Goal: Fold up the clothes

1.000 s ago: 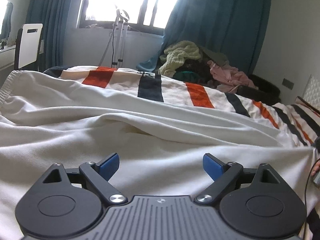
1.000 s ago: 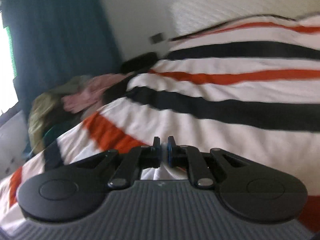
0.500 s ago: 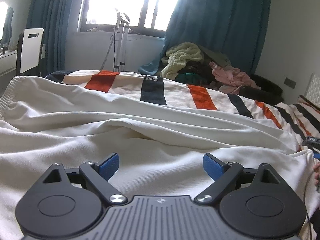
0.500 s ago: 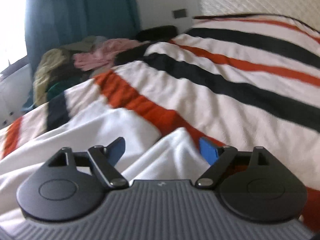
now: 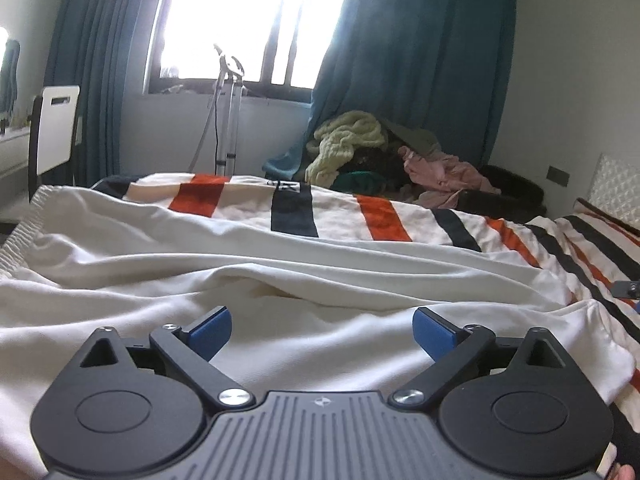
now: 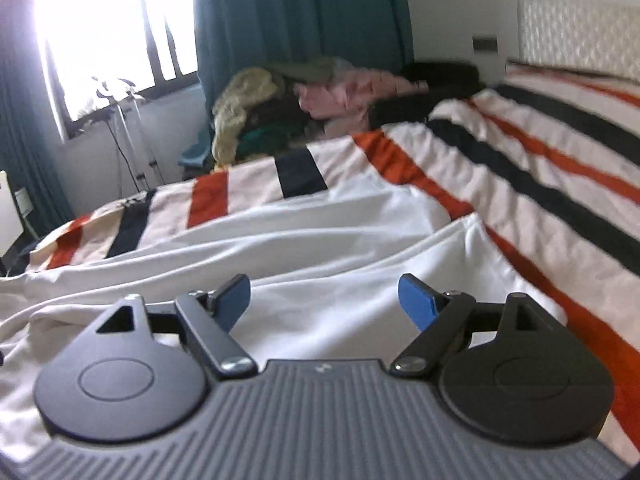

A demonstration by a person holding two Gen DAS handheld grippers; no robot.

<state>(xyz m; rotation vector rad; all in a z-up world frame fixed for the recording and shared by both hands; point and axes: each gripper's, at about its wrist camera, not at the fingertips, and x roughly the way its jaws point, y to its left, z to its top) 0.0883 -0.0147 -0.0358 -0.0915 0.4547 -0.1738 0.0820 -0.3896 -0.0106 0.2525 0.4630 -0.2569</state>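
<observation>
The left tongs [image 5: 322, 330] are opening wide with nothing between the pads, above the white garment [image 5: 200, 272]. The right tongs [image 6: 325, 300] also gape empty over it. The garment lies rumpled across the striped blanket [image 6: 520, 184] on the bed.

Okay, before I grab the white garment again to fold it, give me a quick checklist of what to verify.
1. Left gripper free of cloth: ok, jaws opening, nothing between them.
2. Right gripper free of cloth: ok, open and empty.
3. White garment flat: not ok, long wrinkles.
4. Garment's right edge reachable: ok, lies exposed on the striped blanket.
5. Clothes pile clear of the garment: ok, apart.
</observation>
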